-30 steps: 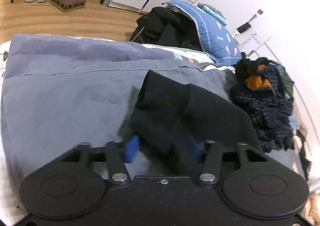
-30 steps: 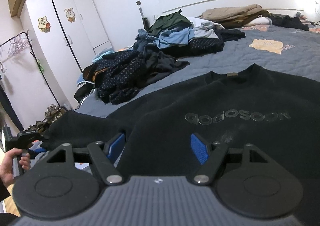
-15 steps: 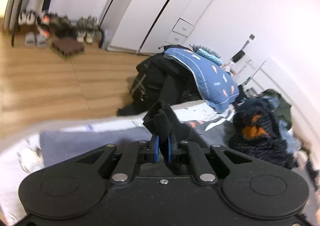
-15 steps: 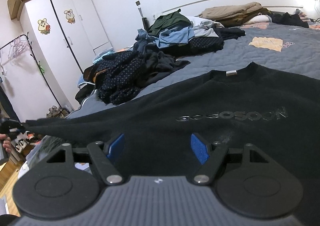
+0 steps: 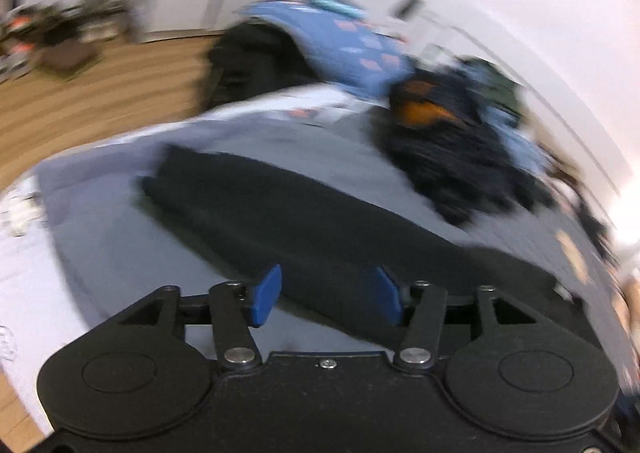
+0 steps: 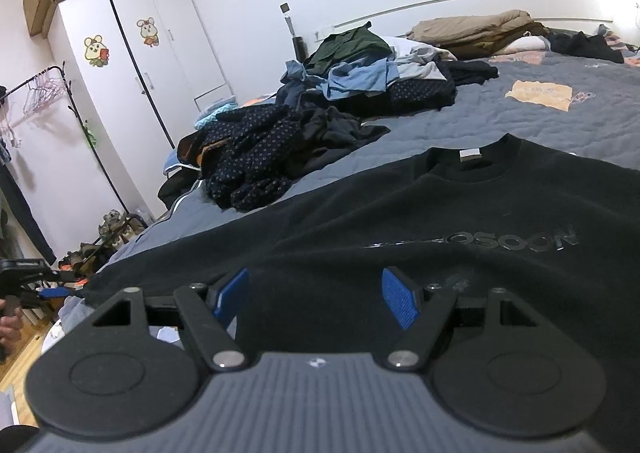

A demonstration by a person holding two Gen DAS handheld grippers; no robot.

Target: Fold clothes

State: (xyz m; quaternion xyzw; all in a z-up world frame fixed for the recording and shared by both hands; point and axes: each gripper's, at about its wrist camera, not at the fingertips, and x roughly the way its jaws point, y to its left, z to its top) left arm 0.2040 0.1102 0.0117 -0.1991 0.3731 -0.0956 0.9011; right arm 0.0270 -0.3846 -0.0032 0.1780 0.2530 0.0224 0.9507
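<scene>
Black sweatshirt [image 6: 460,221] — spread flat on the grey bed [image 6: 500,121], front side up, collar pointing away toward the headboard, printed lettering across the chest. Left sleeve [image 5: 288,209] now stretched out straight along the quilt, running from the shoulder out to the cuff near the bed's edge — long axis clear even through the heavy blur in the left view. Left gripper [image 5: 326,295] hovering just above that sleeve, jaws just opened to a middling gap, blue pads apart with nothing pinched between them; sleeve lying under and ahead of them, not held. Right gripper [image 6: 316,299] low over the hem side of the body, jaws standing wide, empty, cloth directly ahead and beneath. Pile of unfolded clothes [image 6: 280,145] heaped further up the bed on the left, well apart from the sweatshirt, no obstacle. Probably the sleeve fold next: sleeve lies lengthwise away from the body toward the left, so the left gripper is plainly the nearer one for picking up the cuff and carrying it across the chest. Right gripper better placed for the hem or the other side.
</scene>
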